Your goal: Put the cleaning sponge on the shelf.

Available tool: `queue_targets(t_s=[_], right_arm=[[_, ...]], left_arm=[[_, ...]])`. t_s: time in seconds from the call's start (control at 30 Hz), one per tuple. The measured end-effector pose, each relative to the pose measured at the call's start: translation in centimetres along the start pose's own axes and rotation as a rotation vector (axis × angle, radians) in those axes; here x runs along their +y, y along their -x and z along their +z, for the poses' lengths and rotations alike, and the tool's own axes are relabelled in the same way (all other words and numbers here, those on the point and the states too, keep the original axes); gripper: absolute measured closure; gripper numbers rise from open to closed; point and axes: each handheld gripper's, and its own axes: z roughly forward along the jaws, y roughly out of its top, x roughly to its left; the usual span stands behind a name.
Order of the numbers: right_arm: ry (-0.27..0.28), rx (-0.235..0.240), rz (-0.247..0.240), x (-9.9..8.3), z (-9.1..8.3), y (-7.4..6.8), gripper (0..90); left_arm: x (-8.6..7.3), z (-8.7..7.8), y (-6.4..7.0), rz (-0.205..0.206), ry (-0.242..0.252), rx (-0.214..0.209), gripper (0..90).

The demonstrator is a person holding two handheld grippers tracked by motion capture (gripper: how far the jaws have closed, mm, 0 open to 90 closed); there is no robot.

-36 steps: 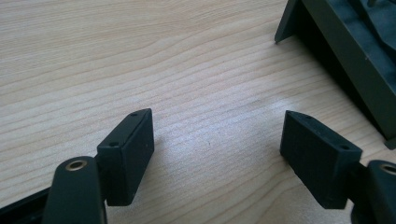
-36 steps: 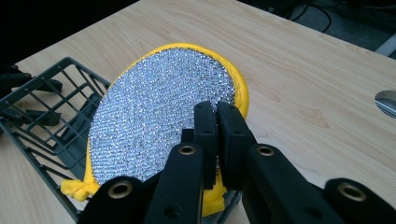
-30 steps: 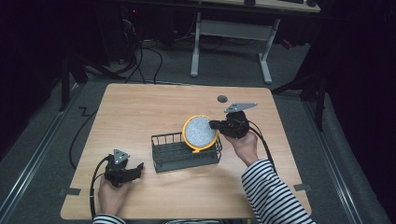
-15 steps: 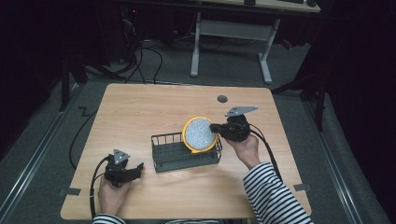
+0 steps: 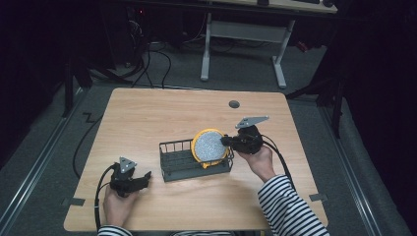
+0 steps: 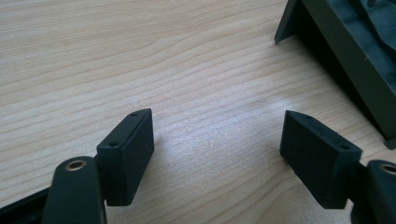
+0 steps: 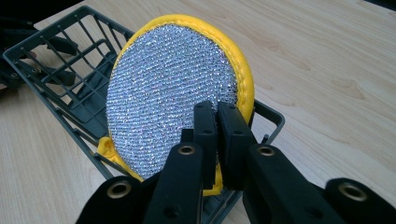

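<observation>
Up close we see our right gripper (image 7: 217, 140) pinching the round sponge's (image 7: 173, 93) yellow edge, upright in the rack (image 5: 183, 169) mid-desk. Our left gripper (image 6: 217, 154) gapes wide, empty; the rack's far end is cut off.

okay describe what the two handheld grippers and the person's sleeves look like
Both the left gripper and right gripper are black with blocky jaws, brass-coloured rivets at the pivots, a grey three-cornered plate on top and a trailing black cable. The sleeves are black-and-white striped.
</observation>
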Motion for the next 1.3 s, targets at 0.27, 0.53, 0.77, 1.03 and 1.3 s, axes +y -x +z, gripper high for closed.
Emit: queue_targets(t_s=[0.27, 0.53, 0.77, 1.03, 1.3], right_arm=[[-0.003, 0.003, 0.018, -0.1, 0.0, -0.1, 73.1], [0.031, -0.025, 0.032, 0.3, -0.7, -0.2, 57.8], [0.073, -0.052, 0.064, 0.3, -2.5, 0.3, 55.1], [0.116, -0.080, 0.097, 0.3, -4.7, 0.9, 55.5], [0.131, -0.116, 0.118, -0.3, -7.0, 1.6, 56.6]], left_arm=[[0.0, 0.0, 0.0, 0.000, 0.000, 0.000, 26.6], [0.0, 0.0, 0.0, 0.000, 0.000, 0.000, 26.5], [0.0, 0.0, 0.0, 0.000, 0.000, 0.000, 26.6], [0.0, 0.0, 0.0, 0.000, 0.000, 0.000, 26.5], [0.0, 0.0, 0.0, 0.000, 0.000, 0.000, 26.5]])
